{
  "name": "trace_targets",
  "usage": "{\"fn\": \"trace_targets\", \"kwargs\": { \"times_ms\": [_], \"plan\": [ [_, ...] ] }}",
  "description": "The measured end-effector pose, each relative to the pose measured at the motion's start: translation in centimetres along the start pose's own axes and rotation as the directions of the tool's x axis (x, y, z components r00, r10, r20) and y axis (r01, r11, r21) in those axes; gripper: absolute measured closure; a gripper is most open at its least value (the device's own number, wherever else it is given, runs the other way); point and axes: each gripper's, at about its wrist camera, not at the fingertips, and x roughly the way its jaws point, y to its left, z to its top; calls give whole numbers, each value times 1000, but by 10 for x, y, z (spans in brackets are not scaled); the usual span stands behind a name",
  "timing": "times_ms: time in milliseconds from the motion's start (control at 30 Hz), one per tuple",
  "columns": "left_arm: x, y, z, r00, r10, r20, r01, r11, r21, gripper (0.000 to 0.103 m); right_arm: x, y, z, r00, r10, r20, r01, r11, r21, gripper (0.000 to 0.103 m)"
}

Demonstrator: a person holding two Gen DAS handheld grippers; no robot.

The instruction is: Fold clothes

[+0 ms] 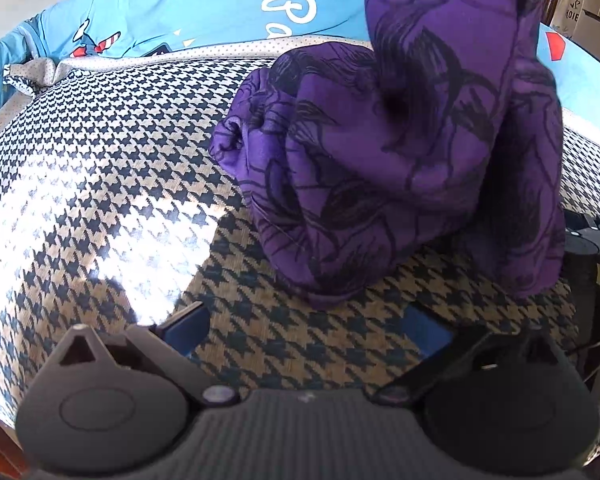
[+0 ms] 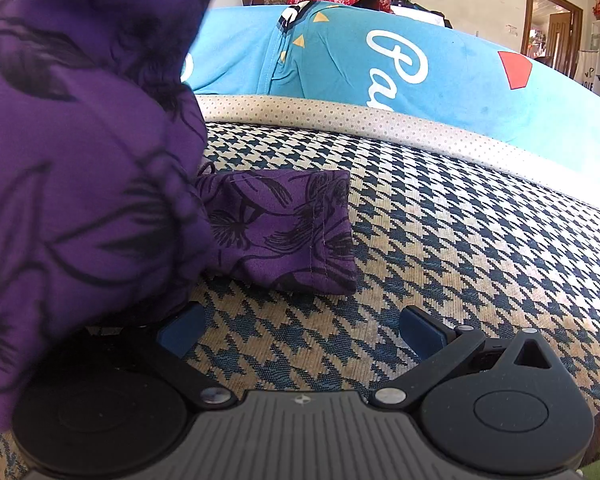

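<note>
Now: 1 purple garment [image 1: 380, 168] bunched on houndstooth cover [image 1: 100, 184]; left gripper [image 1: 308, 326], right gripper [image 2: 300, 330] both apart.

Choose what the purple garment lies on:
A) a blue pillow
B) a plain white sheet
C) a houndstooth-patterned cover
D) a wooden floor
C: the garment rests bunched on the houndstooth cover, and the right wrist view shows its hemmed sleeve flat on the same weave; both grippers' jaws stand open and empty.
</note>
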Motion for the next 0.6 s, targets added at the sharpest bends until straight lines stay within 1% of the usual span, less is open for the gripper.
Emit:
{"fn": "trace_targets", "kwargs": {
  "times_ms": [167, 333, 467, 600],
  "plan": [
    [-2, 6, 3, 1000, 18, 4, -18, 1000, -16, 0, 1, 0, 0, 1000, 0, 0, 0, 1000, 0, 0],
    [-4, 11, 10, 999, 47, 27, -46, 998, -30, 0, 1, 0, 1, 1000, -1, 0, 1, 1000, -1, 0],
    [0, 9, 13, 998, 66, 19, -65, 997, -34, 0, 1, 0, 1, 1000, 0, 0, 0, 1000, 0, 0],
    [3, 4, 13, 994, 106, 21, -106, 994, -21, 0, 1, 1, 1, 1000, 0, 0, 0, 1000, -1, 0]
  ]
}}
